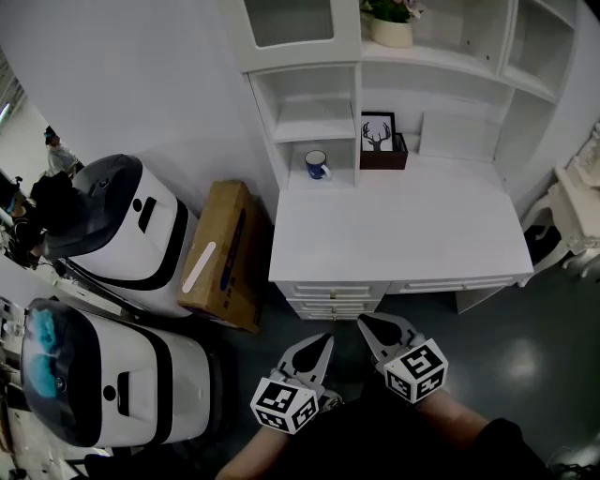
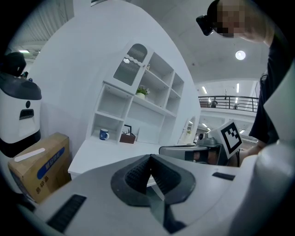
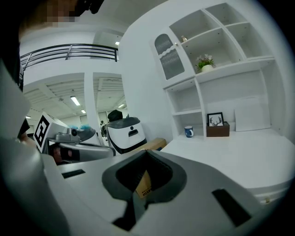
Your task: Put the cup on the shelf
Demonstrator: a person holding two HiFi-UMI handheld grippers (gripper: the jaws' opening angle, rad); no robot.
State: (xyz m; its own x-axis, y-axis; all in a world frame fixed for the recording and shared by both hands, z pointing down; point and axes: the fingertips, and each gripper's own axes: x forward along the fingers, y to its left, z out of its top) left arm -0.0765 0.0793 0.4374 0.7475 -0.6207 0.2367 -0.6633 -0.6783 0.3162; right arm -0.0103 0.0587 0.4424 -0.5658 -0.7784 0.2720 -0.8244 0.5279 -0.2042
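Note:
A blue cup [image 1: 317, 165] stands in the lowest left cubby of the white shelf unit [image 1: 309, 122], at the back left of the white desk [image 1: 403, 230]. It also shows small in the left gripper view [image 2: 104, 134] and the right gripper view [image 3: 189, 132]. Both grippers hang low in front of the desk drawers, far from the cup. My left gripper [image 1: 324, 338] has its jaws closed together with nothing in them. My right gripper [image 1: 367, 322] is beside it, likewise shut and empty.
A framed deer picture [image 1: 379, 131] and a brown box [image 1: 384, 156] sit to the right of the cup. A potted plant [image 1: 392, 26] stands on an upper shelf. A cardboard box [image 1: 223, 253] and two white machines [image 1: 122, 225] crowd the floor at left.

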